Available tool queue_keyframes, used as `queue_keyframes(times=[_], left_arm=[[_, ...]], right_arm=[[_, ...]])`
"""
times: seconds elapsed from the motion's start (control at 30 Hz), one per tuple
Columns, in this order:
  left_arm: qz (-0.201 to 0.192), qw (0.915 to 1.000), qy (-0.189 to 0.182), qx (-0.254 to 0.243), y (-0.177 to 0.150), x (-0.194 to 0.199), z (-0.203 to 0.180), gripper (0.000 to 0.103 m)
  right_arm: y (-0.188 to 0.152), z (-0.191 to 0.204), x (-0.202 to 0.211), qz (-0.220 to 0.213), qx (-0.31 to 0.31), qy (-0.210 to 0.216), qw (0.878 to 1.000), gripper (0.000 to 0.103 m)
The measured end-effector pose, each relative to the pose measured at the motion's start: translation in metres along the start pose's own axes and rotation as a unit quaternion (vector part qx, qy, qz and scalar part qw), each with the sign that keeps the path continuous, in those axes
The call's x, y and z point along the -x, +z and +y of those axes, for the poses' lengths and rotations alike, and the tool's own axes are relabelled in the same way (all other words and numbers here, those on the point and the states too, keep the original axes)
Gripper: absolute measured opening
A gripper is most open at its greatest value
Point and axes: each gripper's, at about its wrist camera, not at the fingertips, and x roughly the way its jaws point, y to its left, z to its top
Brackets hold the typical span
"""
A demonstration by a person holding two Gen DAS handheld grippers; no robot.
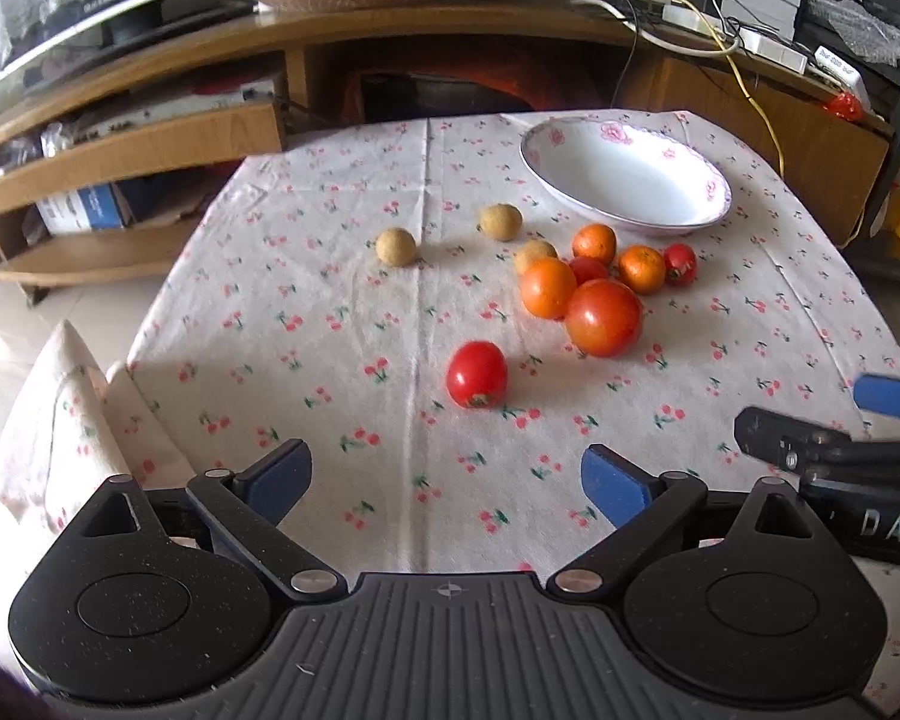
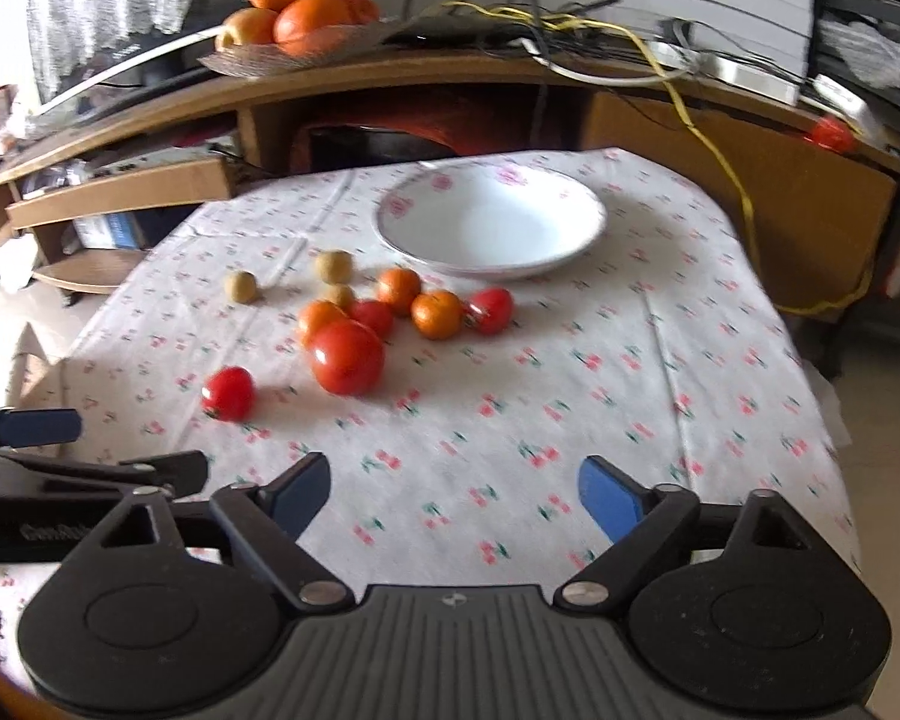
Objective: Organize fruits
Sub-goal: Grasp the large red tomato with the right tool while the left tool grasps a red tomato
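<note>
Living-room setup: a low table under a cherry-print cloth [image 1: 342, 324], with a wooden TV stand [image 1: 150, 138] behind it.

Far right on the cloth sits an empty white bowl [image 1: 684, 222]. All the fruit is loose on the cloth in front of it: a bunch of small oranges and tomatoes around the big tomato [image 1: 603, 317], two brownish round ones off to the left, and one lone tomato [image 1: 477, 373] nearest the camera.

Both grippers hover over the near edge with jaws spread wide, holding nothing. The left gripper [image 1: 447, 483] has that lone tomato almost straight ahead, a touch right of centre. From the right gripper [image 2: 455, 489] it's ahead but well off to the left [image 2: 228, 393], past the left one's fingers.

So I'd say the left is better lined up for it. It's roundish, stem end facing us, so no real axis to fuss over. Nothing's in the bowl yet, so the job's barely started.
</note>
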Motion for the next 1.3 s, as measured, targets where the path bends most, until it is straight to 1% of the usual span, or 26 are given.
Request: queue_keyframes(times=[0.07, 0.1, 0.23, 0.33, 0.5, 0.6, 0.67, 0.7, 0.73, 0.77, 0.87, 0.97, 1.03, 1.07, 1.1, 1.17, 1.3], left_arm=[[-0.002, 0.9998, 0.006, -0.020, 0.003, -0.002, -0.002, 0.096], [-0.002, 0.9996, 0.007, -0.029, 0.005, -0.004, -0.003, 0.094], [0.010, 0.9992, -0.004, -0.039, 0.009, -0.015, 0.001, 0.090], [0.014, 0.9990, -0.009, -0.041, 0.010, -0.020, 0.004, 0.090], [0.014, 0.9989, -0.016, -0.041, 0.013, -0.025, 0.006, 0.090], [0.010, 0.9987, -0.022, -0.044, 0.014, -0.028, 0.006, 0.090], [0.011, 0.9986, -0.026, -0.046, 0.014, -0.031, 0.006, 0.090], [0.011, 0.9984, -0.027, -0.048, 0.014, -0.032, 0.005, 0.090], [0.011, 0.9983, -0.028, -0.050, 0.014, -0.034, 0.005, 0.090], [0.010, 0.9981, -0.030, -0.053, 0.014, -0.035, 0.004, 0.089], [0.008, 0.9976, -0.042, -0.054, 0.016, -0.040, 0.003, 0.083], [0.015, 0.9971, -0.051, -0.054, 0.020, -0.047, 0.001, 0.077], [0.021, 0.9969, -0.055, -0.052, 0.021, -0.052, 0.000, 0.070], [0.025, 0.9970, -0.056, -0.048, 0.021, -0.055, 0.000, 0.068], [0.032, 0.9970, -0.056, -0.043, 0.022, -0.059, 0.001, 0.067], [0.031, 0.9974, -0.053, -0.037, 0.023, -0.061, 0.003, 0.067], [0.034, 0.9978, -0.047, -0.032, 0.027, -0.063, 0.000, 0.063]], right_arm=[[0.009, 0.003, -0.007, 0.005, 0.009, 0.022, 1.000, 0.070], [0.013, 0.005, -0.012, 0.007, 0.014, 0.030, 0.999, 0.068], [0.028, 0.013, -0.033, 0.015, 0.039, 0.057, 0.998, 0.066], [0.035, 0.019, -0.046, 0.015, 0.057, 0.075, 0.995, 0.066], [0.044, 0.027, -0.071, 0.033, 0.075, 0.093, 0.992, 0.066], [0.046, 0.031, -0.080, 0.038, 0.082, 0.102, 0.991, 0.062], [0.047, 0.034, -0.088, 0.049, 0.088, 0.104, 0.989, 0.052], [0.048, 0.035, -0.093, 0.057, 0.089, 0.101, 0.989, 0.050], [0.047, 0.035, -0.096, 0.063, 0.089, 0.099, 0.989, 0.043], [0.047, 0.034, -0.099, 0.068, 0.089, 0.099, 0.989, 0.042], [0.047, 0.031, -0.098, 0.069, 0.088, 0.104, 0.988, 0.041], [0.046, 0.029, -0.096, 0.072, 0.085, 0.104, 0.988, 0.041], [0.045, 0.026, -0.094, 0.075, 0.079, 0.106, 0.988, 0.041], [0.045, 0.024, -0.093, 0.075, 0.077, 0.105, 0.989, 0.041], [0.045, 0.023, -0.092, 0.076, 0.076, 0.104, 0.989, 0.041], [0.046, 0.018, -0.090, 0.076, 0.065, 0.105, 0.989, 0.041], [0.047, 0.013, -0.088, 0.074, 0.054, 0.107, 0.990, 0.041]])
